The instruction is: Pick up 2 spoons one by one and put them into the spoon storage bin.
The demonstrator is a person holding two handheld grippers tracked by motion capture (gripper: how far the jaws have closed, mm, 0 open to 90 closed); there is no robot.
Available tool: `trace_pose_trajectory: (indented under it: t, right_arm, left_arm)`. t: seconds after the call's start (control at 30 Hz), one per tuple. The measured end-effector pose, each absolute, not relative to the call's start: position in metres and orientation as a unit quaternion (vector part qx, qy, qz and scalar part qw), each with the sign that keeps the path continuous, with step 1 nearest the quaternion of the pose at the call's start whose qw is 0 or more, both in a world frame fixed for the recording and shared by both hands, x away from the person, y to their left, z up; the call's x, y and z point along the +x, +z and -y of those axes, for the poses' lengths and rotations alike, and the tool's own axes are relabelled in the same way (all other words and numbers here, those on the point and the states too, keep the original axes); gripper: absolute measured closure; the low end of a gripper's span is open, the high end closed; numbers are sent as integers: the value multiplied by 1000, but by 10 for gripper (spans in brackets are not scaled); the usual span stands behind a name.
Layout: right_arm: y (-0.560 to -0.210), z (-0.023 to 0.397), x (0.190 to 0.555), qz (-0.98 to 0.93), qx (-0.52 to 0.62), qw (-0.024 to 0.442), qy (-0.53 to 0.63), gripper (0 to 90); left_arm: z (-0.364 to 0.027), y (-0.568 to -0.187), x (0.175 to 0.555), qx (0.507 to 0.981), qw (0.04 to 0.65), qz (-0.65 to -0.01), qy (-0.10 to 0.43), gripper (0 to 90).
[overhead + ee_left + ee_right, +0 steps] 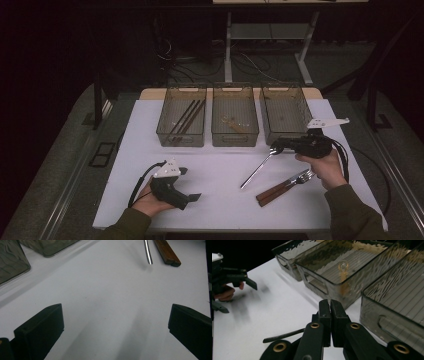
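Observation:
My right gripper hovers just in front of the right bin, its jaws shut on the bowl end of a metal spoon. The spoon's handle slants down toward the table's middle. In the right gripper view the gripper has its jaws pressed together, and the spoon's handle sticks out to the left below them. My left gripper rests at the front left in a hand, open with nothing between its jaws. In the left gripper view the left gripper is wide open over bare table, with the spoon's handle tip far ahead.
Three clear bins stand in a row at the back: the left bin holds dark chopsticks, the middle bin a small wooden utensil, and the right bin nothing that I can see. A wood-handled fork and knife lie front right.

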State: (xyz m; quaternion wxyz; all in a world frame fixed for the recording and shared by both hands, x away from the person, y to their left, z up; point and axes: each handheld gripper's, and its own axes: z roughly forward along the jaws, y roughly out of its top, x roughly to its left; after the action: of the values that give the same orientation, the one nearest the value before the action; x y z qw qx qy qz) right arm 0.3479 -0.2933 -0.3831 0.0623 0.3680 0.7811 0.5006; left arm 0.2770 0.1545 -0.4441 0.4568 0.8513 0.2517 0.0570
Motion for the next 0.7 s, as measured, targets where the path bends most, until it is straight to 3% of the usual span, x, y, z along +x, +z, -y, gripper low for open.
trace_pose_trajectory:
  t: [0.7]
  right_arm:
    - [-358,288,359,-752,391,106,519,885]
  left_arm:
    - [-158,-444,278,848,464,-251,57,0]
